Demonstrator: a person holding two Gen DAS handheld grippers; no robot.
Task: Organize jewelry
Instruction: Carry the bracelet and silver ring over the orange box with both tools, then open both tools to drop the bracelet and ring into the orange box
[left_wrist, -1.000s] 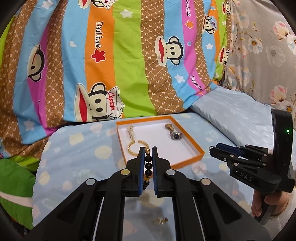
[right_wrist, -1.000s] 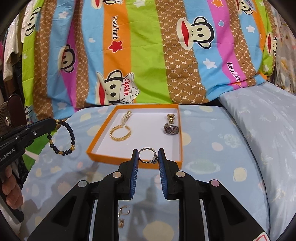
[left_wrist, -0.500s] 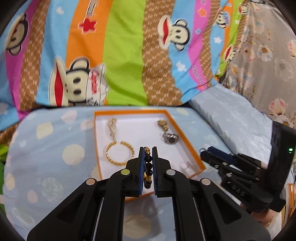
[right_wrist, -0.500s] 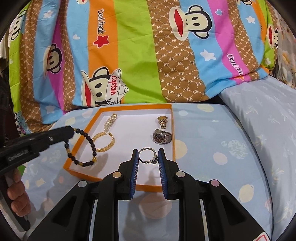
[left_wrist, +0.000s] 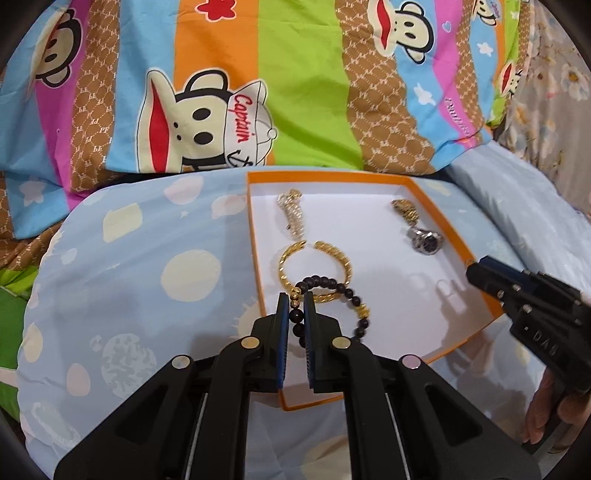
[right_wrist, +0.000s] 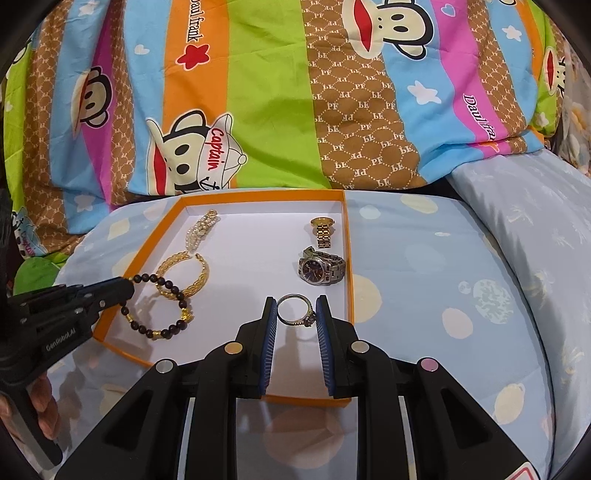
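left tongs (left_wrist: 295, 308) clamp beaded bracelet (left_wrist: 334, 291) | over orange tray (left_wrist: 448, 218) | touching gold bangle (left_wrist: 291, 258)

In the left wrist view the left gripper (left_wrist: 295, 314) covers part of the beaded bracelet (left_wrist: 332, 286) pinched between its pads, and its own arms run off the bottom edge. The right gripper (left_wrist: 480, 271) enters from the right edge; the ring it carries cannot be seen there, and the hand (left_wrist: 546, 410) below it is cut by the frame. In the right wrist view the orange tray (right_wrist: 349, 258) has its near rim partly behind the gripper arms (only a strip shows). Whether the bracelet touches the tray floor cannot be told. The watch dial (right_wrist: 314, 266) is too small to read.
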